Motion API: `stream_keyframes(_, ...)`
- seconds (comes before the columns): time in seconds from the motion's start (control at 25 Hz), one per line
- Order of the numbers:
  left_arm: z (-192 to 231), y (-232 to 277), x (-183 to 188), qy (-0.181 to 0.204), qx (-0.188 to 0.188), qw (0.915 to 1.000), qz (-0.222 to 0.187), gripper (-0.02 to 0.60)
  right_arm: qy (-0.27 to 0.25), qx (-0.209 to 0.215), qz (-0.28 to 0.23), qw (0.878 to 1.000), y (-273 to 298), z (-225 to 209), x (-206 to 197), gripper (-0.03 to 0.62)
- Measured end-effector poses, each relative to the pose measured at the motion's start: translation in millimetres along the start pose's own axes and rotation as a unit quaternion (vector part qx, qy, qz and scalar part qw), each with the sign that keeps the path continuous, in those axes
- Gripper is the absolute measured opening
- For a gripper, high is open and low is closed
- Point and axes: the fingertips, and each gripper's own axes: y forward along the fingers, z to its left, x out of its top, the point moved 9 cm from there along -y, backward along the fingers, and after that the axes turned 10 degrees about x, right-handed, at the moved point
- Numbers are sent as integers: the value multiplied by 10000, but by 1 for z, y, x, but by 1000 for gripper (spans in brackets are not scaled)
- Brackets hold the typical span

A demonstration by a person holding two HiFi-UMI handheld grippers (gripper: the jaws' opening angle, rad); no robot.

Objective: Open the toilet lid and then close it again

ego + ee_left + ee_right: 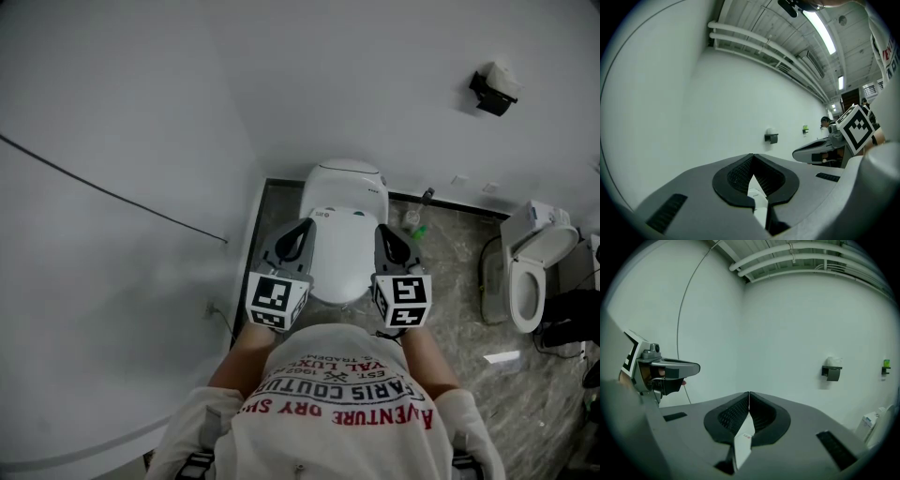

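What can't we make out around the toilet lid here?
Head view: front edge of the toilet lid, hidden under the left gripper, right gripper and the person's shirt.
Head view: whether either gripper touches the lid; top-down, no height cue.
Gripper views: the lid; only a white sliver shows below the shut jaws.

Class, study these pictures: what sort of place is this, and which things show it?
Probably a washroom: a white toilet against the wall, a second toilet nearby, and a paper holder on the wall.
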Motion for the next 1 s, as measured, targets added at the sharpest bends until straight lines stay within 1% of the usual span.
stream_keyframes(0.28,1,-3,-2,-36,-24,10000,24,8,32,47,43,10000,-1,5,-7,15)
stream_keyframes(0.52,-2,5,0,-29,-21,9999,115,6,106,5,99,9999,0,-7,-6,15)
stream_keyframes(1.0,2,9,-7,-33,37,9997,248,6,201,-24,153,9997,4,-13,-9,15)
